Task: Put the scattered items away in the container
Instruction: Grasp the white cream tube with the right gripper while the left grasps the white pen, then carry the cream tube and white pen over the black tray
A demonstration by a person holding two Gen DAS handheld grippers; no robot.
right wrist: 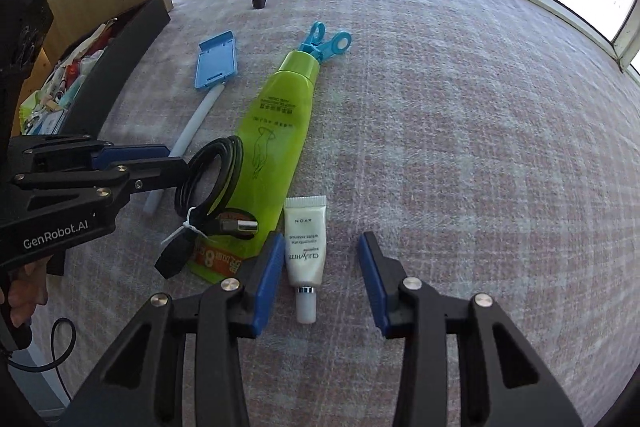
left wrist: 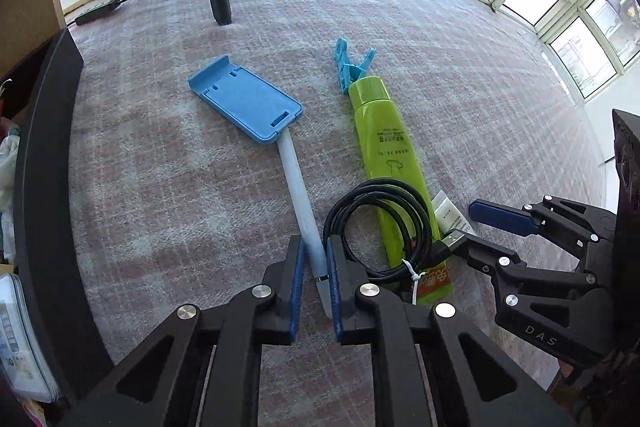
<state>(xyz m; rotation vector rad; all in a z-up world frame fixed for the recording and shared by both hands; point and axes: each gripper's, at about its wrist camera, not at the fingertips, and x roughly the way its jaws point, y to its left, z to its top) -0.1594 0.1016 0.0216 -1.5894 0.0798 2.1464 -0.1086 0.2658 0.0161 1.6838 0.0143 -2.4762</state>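
Left wrist view shows the left tool clamped on the pale pen, ready for lifting into the container, while the right tool gapes empty around the white tube.

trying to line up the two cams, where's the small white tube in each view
Left wrist: small white tube sits right of centre, mostly hidden behind the black cable coil, beside the green tube.
Right wrist: small white tube lies low centre, cap toward the camera, between the open fingers, nearer the left one.
Shared landmark: the green tube, with the blue clip at its far end.
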